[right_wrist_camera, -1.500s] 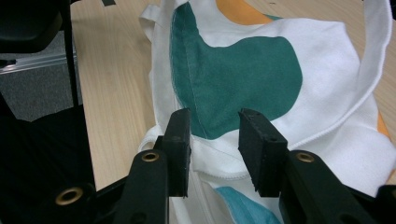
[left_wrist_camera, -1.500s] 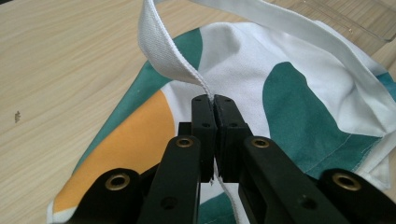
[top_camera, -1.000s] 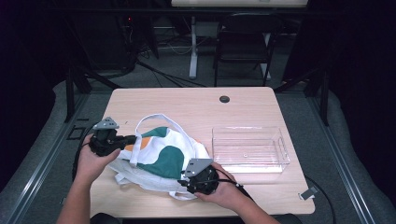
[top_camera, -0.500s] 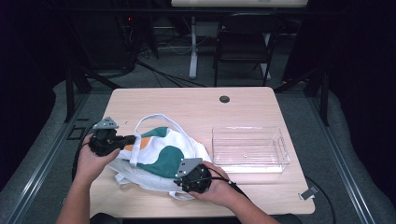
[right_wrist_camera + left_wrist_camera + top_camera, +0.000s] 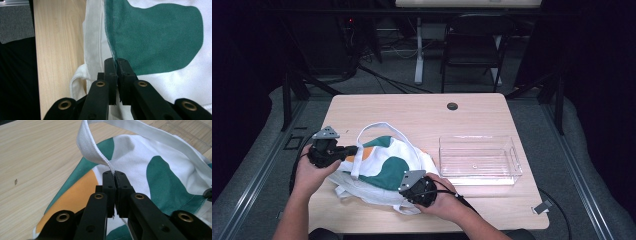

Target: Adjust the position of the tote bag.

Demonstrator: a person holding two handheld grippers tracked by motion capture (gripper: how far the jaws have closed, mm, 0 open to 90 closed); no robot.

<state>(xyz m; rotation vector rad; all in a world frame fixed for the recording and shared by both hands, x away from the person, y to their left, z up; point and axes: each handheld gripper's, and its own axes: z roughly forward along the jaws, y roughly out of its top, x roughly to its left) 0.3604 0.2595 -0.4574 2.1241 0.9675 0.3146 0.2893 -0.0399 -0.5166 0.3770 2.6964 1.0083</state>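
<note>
the right gripper [image 5: 408, 184] is nearest, at the front edge of the tabletop [image 5: 412, 112]. its own view shows what the high view cannot: the jaws have just been closing and now pinch the edge of the tote bag [image 5: 384, 165] at a green patch. the left gripper [image 5: 115, 175] has jaws closed on the white strap [image 5: 92, 147]. the bag lies at the middle-left of the tabletop, and the clear bin [image 5: 478, 160] stands further right.
</note>
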